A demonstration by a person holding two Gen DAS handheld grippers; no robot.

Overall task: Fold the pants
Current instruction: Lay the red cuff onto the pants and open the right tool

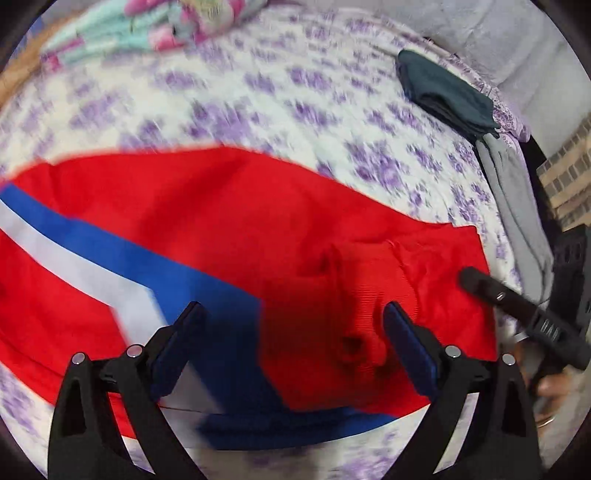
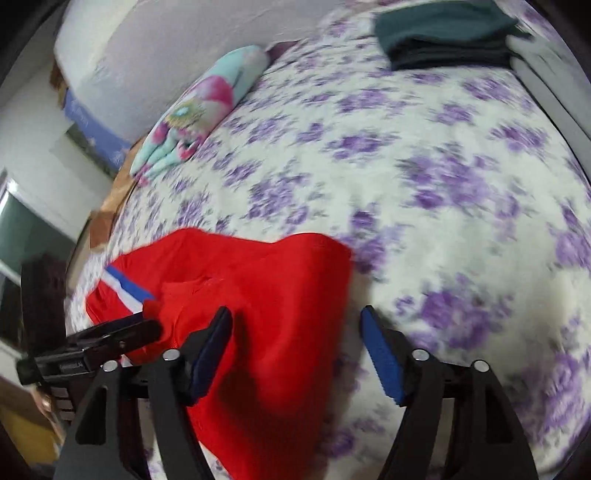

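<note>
Left gripper [image 1: 291, 347] and right gripper [image 2: 295, 354] — black plastic arms, blue ribbed finger pads [image 2: 382, 356], silver round screws [image 1: 134, 350] at the pivots.

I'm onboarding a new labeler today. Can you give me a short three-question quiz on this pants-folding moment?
1. True or false: the left gripper is clamped shut on the red pants.
2. Multiple choice: where does the dark green folded garment lie? A) on the red pants B) at the far edge of the floral bedsheet C) on the floor
3. Fill in: the stripe on the pants is blue and ____.

Key
1. False: its jaws stand open over the fabric.
2. B
3. white
</note>
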